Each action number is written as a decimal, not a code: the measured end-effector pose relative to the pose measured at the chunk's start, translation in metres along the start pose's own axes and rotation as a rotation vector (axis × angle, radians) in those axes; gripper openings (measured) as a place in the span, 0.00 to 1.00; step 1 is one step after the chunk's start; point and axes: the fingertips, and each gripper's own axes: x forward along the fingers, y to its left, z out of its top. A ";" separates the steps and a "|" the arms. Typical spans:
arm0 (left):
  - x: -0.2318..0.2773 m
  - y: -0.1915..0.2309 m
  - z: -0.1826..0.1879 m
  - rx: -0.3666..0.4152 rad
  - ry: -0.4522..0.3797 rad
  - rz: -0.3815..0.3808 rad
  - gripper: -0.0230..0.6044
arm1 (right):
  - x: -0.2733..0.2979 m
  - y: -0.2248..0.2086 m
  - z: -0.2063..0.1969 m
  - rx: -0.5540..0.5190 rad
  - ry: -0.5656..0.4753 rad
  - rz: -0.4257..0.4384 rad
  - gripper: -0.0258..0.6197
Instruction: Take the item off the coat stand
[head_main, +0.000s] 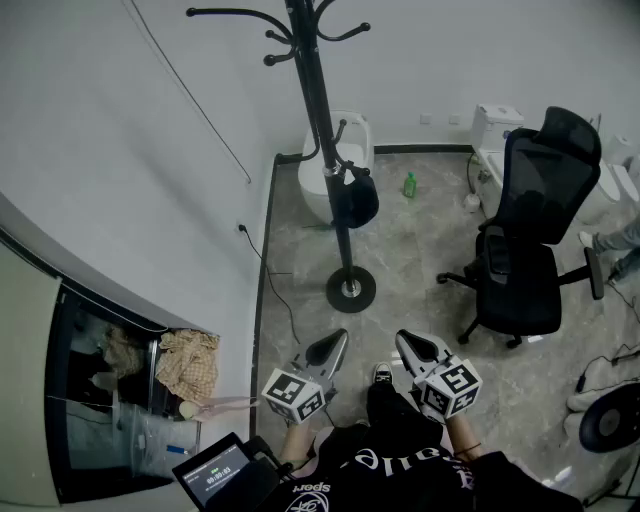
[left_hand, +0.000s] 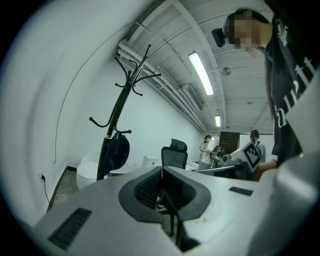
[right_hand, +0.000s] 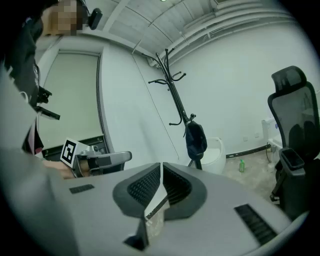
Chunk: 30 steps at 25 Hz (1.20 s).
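Head view: left gripper and right gripper at lower centre, jaws of both pressed together, nothing between them, well apart from coat stand.
- Risk: closed jaws cannot take item; sideways tug would likely tip thin stand on small round base.
- Dark cap-like item hangs on low hook, frame centre.

Left gripper view: item left of centre, rounded, soft-looking, limp.

Right gripper view: item right of centre, below short hook; probably needs upward lift, else snags.

coat stand: top cut by upper edge | dark item on its hook: kind unclear (cap or bag) | fan: cut by right edge | bottle: label too small | person: only legs in frame
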 end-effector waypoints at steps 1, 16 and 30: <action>0.010 0.006 0.003 0.000 -0.007 0.006 0.04 | 0.007 -0.009 0.006 -0.011 0.005 0.002 0.08; 0.130 0.048 0.013 0.035 0.012 -0.004 0.04 | 0.081 -0.112 0.050 -0.093 0.049 0.082 0.08; 0.127 0.107 0.004 0.027 0.085 0.104 0.04 | 0.148 -0.140 0.063 -0.167 0.073 0.104 0.08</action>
